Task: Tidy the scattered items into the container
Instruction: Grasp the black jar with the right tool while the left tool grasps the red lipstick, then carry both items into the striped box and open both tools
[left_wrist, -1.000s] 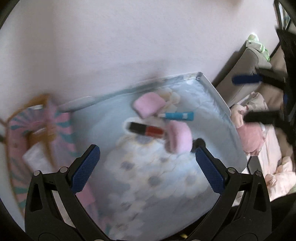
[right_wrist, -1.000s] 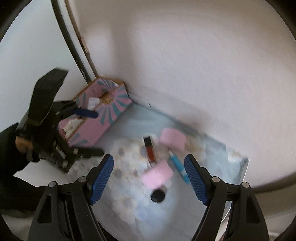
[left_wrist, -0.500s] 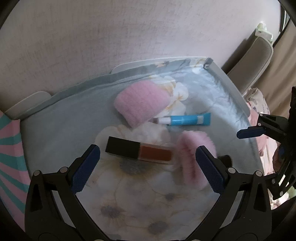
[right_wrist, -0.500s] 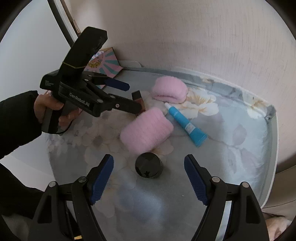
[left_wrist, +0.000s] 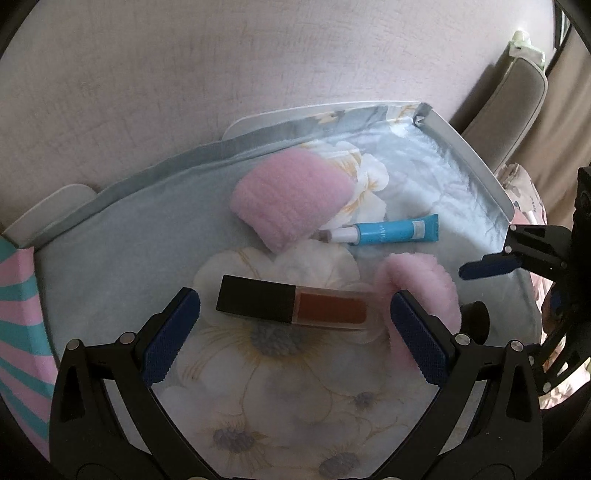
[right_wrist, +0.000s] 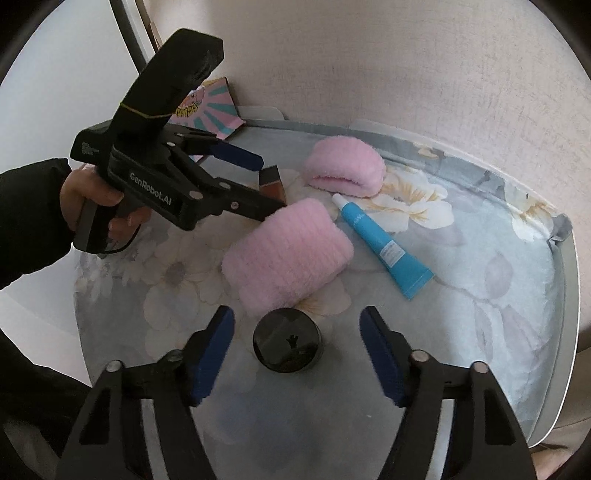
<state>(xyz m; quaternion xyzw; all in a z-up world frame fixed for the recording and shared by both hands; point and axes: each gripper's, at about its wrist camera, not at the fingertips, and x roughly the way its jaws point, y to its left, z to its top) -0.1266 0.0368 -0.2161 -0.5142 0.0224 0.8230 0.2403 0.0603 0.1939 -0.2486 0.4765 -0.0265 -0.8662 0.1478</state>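
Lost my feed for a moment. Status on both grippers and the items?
Left gripper open over lip gloss. Right gripper open around black jar. Pink puff crowds both; nothing in striped box yet.

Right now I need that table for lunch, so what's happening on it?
A person is tidying cosmetics with two handheld claws. The left claw is open, lined up on the lip gloss tube. The right claw is open around the small black jar, not yet gripping. Two pink fluffy bands and the blue tube lie on the floral cloth. The pink striped box sits at the far corner.
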